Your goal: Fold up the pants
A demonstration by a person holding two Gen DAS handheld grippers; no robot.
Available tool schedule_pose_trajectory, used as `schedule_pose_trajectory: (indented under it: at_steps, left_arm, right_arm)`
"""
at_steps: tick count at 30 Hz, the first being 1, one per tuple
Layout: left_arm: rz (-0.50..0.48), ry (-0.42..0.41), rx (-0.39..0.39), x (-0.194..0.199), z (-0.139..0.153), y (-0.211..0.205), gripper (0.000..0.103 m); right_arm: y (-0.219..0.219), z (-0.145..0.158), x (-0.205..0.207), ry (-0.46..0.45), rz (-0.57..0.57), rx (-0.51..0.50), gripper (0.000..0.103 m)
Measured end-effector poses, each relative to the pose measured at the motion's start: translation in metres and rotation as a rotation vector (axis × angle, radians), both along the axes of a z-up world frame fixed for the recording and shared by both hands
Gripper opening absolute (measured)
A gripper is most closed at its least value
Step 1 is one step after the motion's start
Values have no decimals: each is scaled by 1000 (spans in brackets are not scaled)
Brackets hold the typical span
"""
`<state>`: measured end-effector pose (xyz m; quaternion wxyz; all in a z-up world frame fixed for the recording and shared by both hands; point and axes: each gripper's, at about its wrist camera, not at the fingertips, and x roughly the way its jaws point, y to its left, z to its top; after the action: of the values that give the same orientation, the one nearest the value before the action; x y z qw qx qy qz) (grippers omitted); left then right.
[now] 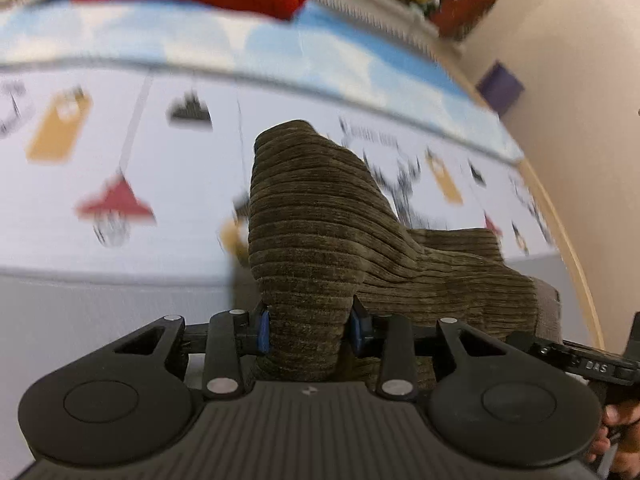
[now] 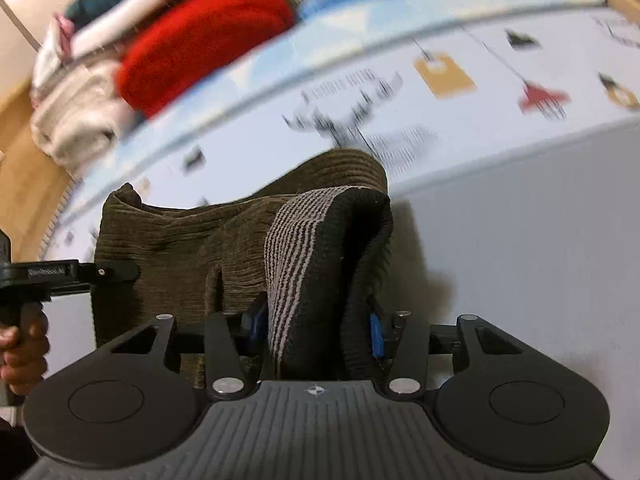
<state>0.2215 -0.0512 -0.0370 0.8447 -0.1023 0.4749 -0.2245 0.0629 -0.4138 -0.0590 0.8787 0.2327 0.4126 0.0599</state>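
The left gripper (image 1: 308,330) is clamped on a raised fold of the brown pants (image 1: 320,216), and the right gripper (image 2: 316,332) on their striped waistband (image 2: 296,264). The pants hang over the printed sheet (image 1: 120,128), whose writing is too blurred to read.

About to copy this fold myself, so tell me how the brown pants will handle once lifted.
Probably floppy: the pants sag and drape between the left gripper and right gripper. Likely grippy rather than slippery, given the ribbed corduroy-like pile. The thick bunched folds suggest some weight, so expect the slack middle to hang.
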Motion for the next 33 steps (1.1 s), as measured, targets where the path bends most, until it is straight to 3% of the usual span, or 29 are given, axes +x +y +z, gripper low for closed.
schedule_pose_trajectory:
  at_steps: [4, 16, 18, 20, 23, 24, 27, 28, 30, 33]
  left_arm:
    - [56, -71, 20, 9, 13, 11, 40]
    - [124, -109, 31, 31, 21, 48, 40]
    - [127, -121, 30, 32, 21, 51, 47]
    - [173, -132, 47, 34, 22, 56, 51]
    - [224, -154, 41, 30, 29, 69, 54]
    - [213, -144, 35, 29, 30, 71, 54]
    - [155, -84, 44, 26, 21, 73, 56]
    - [124, -43, 56, 25, 15, 72, 58]
    - [72, 75, 99, 24, -5, 70, 75]
    - [51, 233, 128, 21, -37, 71, 78]
  right_arm:
    - [17, 14, 26, -80, 17, -32, 49]
    - [54, 11, 74, -98, 37, -39, 49]
    - [56, 10, 78, -98, 31, -41, 52]
    - [55, 7, 82, -86, 5, -74, 58]
    - [49, 11, 77, -109, -122, -196, 60]
    - [46, 11, 75, -105, -137, -200, 61]
    - [40, 3, 74, -51, -72, -83, 61]
    - [43, -2, 75, -19, -35, -55, 63]
    - [51, -16, 78, 63, 16, -60, 72]
    - [56, -33, 81, 158, 8, -90, 84]
